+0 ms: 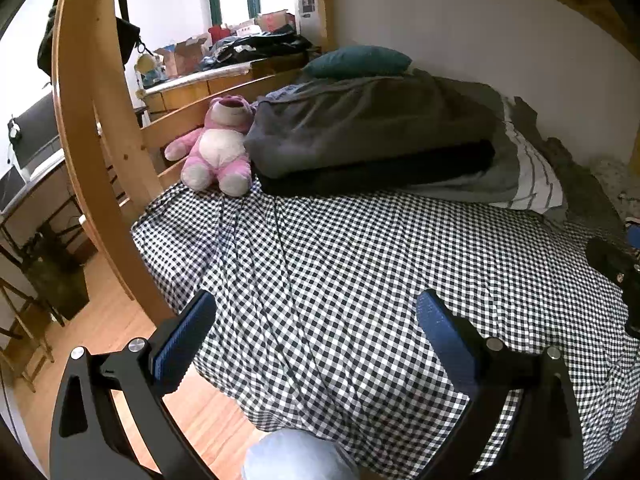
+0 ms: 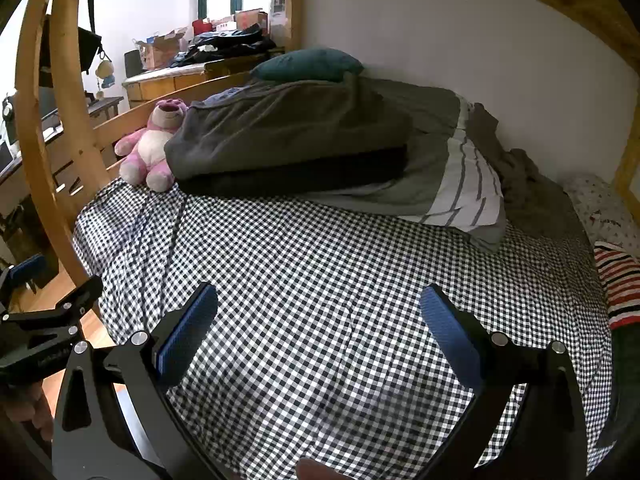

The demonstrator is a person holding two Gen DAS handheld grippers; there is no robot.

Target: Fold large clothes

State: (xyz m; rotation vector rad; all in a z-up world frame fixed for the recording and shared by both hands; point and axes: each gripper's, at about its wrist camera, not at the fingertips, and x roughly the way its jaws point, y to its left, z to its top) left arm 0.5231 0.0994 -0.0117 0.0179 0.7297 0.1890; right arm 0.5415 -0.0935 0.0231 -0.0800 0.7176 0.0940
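Observation:
A bed with a black-and-white checked sheet (image 1: pixel 360 264) fills both views (image 2: pixel 340 280). A red, white and black striped garment (image 2: pixel 618 284) lies at the bed's right edge in the right wrist view. My left gripper (image 1: pixel 316 312) is open and empty above the near left part of the bed. My right gripper (image 2: pixel 320 308) is open and empty above the middle of the near edge. The left gripper also shows at the left edge of the right wrist view (image 2: pixel 44 312). The right gripper shows as a dark shape at the right edge of the left wrist view (image 1: pixel 620 272).
A folded grey duvet (image 1: pixel 368 132) with a striped pillow (image 1: pixel 532 176) lies at the head, a teal pillow (image 1: pixel 360 62) behind. A pink plush bear (image 1: pixel 220 148) sits by the wooden ladder post (image 1: pixel 92 140). Brown cloth (image 2: pixel 520 176) lies by the wall. Wood floor (image 1: pixel 200 412) is left.

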